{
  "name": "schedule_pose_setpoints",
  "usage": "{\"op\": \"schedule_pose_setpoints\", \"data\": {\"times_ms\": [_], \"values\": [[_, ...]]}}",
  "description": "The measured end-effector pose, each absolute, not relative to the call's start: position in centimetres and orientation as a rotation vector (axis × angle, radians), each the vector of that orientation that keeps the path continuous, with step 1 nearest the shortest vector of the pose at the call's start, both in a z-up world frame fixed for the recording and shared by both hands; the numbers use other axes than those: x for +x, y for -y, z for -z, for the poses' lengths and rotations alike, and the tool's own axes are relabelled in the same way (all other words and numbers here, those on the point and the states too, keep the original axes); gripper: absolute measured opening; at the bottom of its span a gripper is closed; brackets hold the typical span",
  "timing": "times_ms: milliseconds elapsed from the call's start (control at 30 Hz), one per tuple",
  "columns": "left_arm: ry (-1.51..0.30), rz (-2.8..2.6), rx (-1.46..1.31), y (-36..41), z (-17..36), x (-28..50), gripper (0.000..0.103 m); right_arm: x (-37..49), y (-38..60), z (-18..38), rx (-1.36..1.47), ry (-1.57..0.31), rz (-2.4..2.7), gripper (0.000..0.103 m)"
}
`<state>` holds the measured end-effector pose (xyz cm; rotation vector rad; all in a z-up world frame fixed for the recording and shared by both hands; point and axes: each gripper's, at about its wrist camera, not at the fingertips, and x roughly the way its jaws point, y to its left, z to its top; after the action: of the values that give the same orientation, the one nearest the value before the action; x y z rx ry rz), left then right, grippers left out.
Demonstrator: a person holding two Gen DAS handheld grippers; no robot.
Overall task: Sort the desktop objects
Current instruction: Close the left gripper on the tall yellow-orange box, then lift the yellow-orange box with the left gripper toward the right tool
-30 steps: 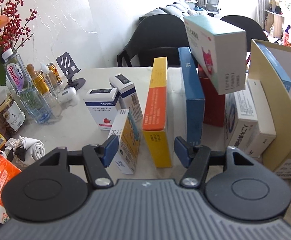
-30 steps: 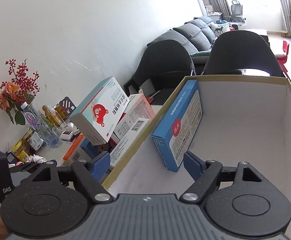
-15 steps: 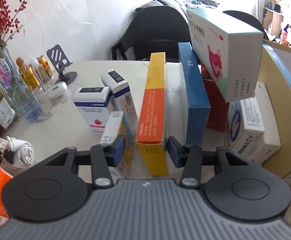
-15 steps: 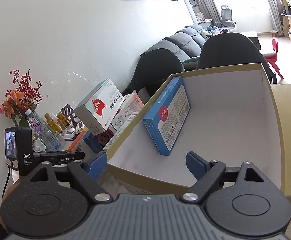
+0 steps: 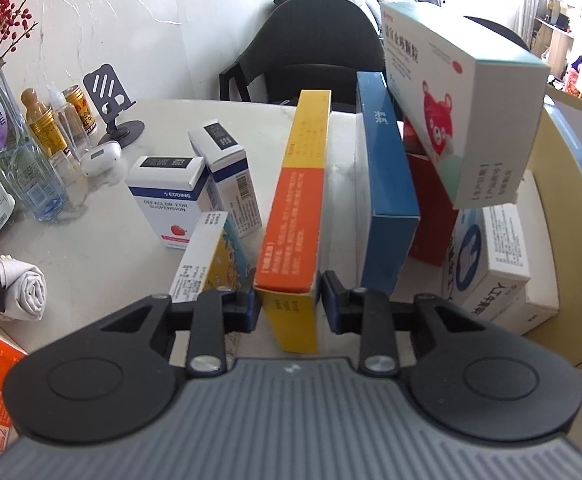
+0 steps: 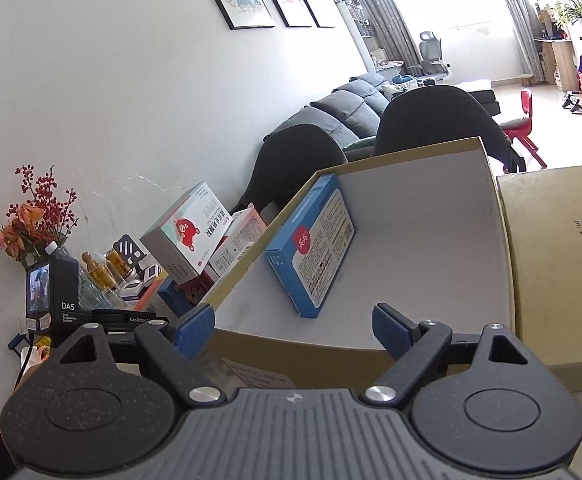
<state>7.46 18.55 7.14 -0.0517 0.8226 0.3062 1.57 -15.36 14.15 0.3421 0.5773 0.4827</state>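
Note:
My left gripper [image 5: 289,306] straddles the near end of an upright orange-and-yellow box [image 5: 297,224]; its pads sit close on both sides, with a small gap on the right. A blue box [image 5: 387,200] stands to its right, then a red box [image 5: 431,216] and a white bear box [image 5: 459,108] leaning on top. My right gripper [image 6: 293,330] is open and empty, just outside the near wall of the tan cardboard box [image 6: 503,264]. A blue box [image 6: 311,248] leans inside against its left wall.
Small white medicine boxes [image 5: 167,196] and a yellow-patterned box [image 5: 211,260] stand left of the orange box. Bottles [image 5: 43,128], a phone stand [image 5: 109,98] and a rolled cloth [image 5: 23,292] line the left. A second tan box [image 6: 559,264] sits right of the open one.
My left gripper moved forward and narrowed around the orange-and-yellow box. My right gripper pulled back out of the cardboard box, leaving the blue box inside.

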Motion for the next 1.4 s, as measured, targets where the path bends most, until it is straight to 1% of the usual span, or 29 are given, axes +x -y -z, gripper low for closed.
{"op": "schedule_pose_setpoints", "data": {"times_ms": [300, 333, 367, 400, 533, 567, 600, 633, 667, 833, 867, 900, 967, 1000, 1033, 1233, 1400], "values": [[-0.820, -0.323, -0.034, -17.2, -7.3, 4.6, 0.025, 0.2, 15.7, -14.7, 0.362, -0.557, -0.492, 0.088], [-0.820, -0.324, -0.033, -17.1, -7.4, 4.1, 0.023, 0.0, 15.9, -14.8, 0.366, -0.553, -0.491, 0.088], [-0.821, -0.325, -0.032, -16.9, -7.5, 3.6, 0.007, -0.1, 15.9, -14.9, 0.366, -0.549, -0.490, 0.088], [-0.823, -0.328, -0.033, -16.8, -7.5, 3.1, 0.005, -0.2, 15.9, -15.0, 0.365, -0.546, -0.490, 0.088], [-0.812, -0.324, -0.025, -16.7, -7.9, 2.7, 0.006, -0.6, 15.9, -15.0, 0.374, -0.545, -0.498, 0.088], [-0.806, -0.328, -0.028, -16.9, -7.9, 2.9, 0.018, -0.7, 15.8, -15.0, 0.377, -0.548, -0.499, 0.088], [-0.801, -0.331, -0.031, -17.0, -8.0, 3.1, 0.026, -0.8, 15.7, -14.9, 0.379, -0.551, -0.501, 0.088], [-0.793, -0.333, -0.034, -17.1, -8.0, 3.2, 0.045, -0.9, 15.7, -14.9, 0.380, -0.553, -0.505, 0.088], [-0.782, -0.335, -0.031, -17.2, -8.0, 3.3, 0.055, -1.1, 15.6, -15.0, 0.378, -0.552, -0.509, 0.088], [-0.768, -0.357, -0.005, -17.2, -7.7, 4.7, 0.057, -2.1, 15.9, -15.2, 0.356, -0.532, -0.494, 0.089], [-0.775, -0.368, 0.001, -17.2, -7.4, 5.1, 0.056, -2.1, 16.1, -15.2, 0.362, -0.534, -0.492, 0.089], [-0.786, -0.373, -0.001, -17.4, -7.1, 5.5, 0.053, -2.1, 16.3, -15.2, 0.371, -0.538, -0.492, 0.089], [-0.800, -0.371, -0.021, -17.7, -6.8, 5.8, 0.035, -2.0, 16.5, -15.1, 0.384, -0.543, -0.490, 0.089], [-0.800, -0.362, -0.039, -17.8, -6.7, 5.7, 0.030, -2.1, 16.6, -15.1, 0.384, -0.544, -0.487, 0.089], [-0.800, -0.353, -0.057, -17.9, -6.6, 5.6, 0.028, -2.1, 16.7, -15.0, 0.382, -0.543, -0.484, 0.089], [-0.789, -0.344, -0.076, -17.5, -6.6, 4.7, 0.024, -2.2, 16.8, -14.8, 0.393, -0.546, -0.481, 0.089], [-0.793, -0.330, -0.112, -17.3, -6.8, 2.9, 0.023, -2.3, 16.7, -14.7, 0.397, -0.546, -0.486, 0.089]]}}
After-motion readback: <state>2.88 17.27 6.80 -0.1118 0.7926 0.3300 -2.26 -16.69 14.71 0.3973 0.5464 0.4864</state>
